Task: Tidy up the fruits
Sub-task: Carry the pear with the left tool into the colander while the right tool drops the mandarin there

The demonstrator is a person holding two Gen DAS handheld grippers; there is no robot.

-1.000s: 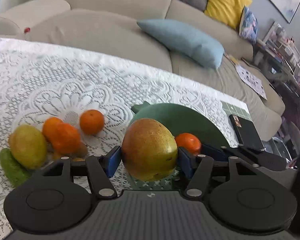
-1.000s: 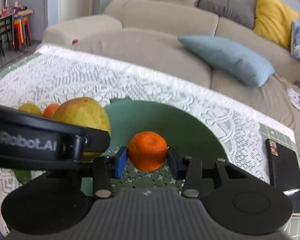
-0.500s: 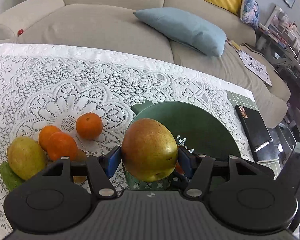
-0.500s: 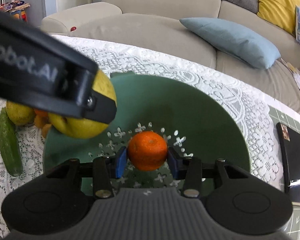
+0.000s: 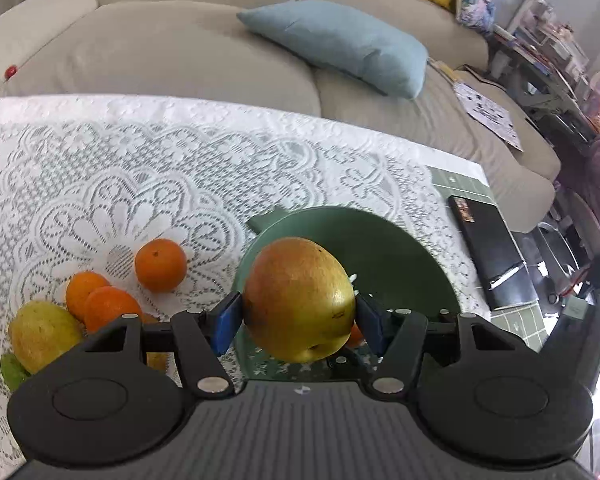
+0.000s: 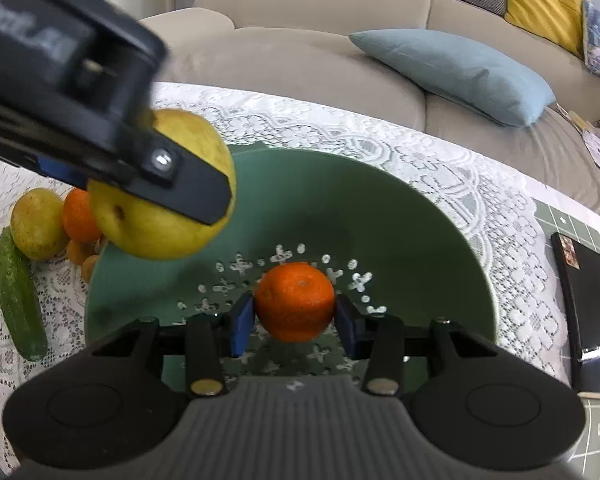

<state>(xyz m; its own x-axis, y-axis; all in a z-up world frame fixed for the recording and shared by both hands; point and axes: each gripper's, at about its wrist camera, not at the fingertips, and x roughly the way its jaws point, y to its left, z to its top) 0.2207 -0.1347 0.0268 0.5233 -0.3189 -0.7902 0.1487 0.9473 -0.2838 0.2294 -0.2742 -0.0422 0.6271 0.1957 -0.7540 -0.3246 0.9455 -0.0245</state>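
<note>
Right wrist view: low in the frame, the right gripper (image 6: 295,323) pinches a mandarin (image 6: 295,301) between its blue pads, held over the perforated floor of the green colander bowl (image 6: 400,240). Upper left of the frame, the left gripper (image 6: 148,196) clamps a yellow-green mango (image 6: 156,232) above the bowl's left rim, leaving the bowl's right half and far wall bare. Left of the bowl, a cucumber (image 6: 18,300) lies along the frame's left edge, with a second mango (image 6: 36,224) and another mandarin (image 6: 78,216) just beyond it. At the right edge, a black phone (image 6: 588,296) rests on green tiled table surface, near the corner of the lace tablecloth (image 6: 440,168). Past the table's far edge stands a beige sofa (image 6: 300,52) with a blue cushion (image 6: 456,64).

From the left wrist view, the left gripper (image 5: 298,322) grips the mango (image 5: 298,300) at frame centre, in front of the bowl (image 5: 380,240). Lower left sit three loose mandarins (image 5: 161,265) and the second mango (image 5: 42,334), clustered close together. A wide stretch of open lace fills the frame's left and middle up to the table's far edge, with the sofa (image 5: 180,48) just behind it.
</note>
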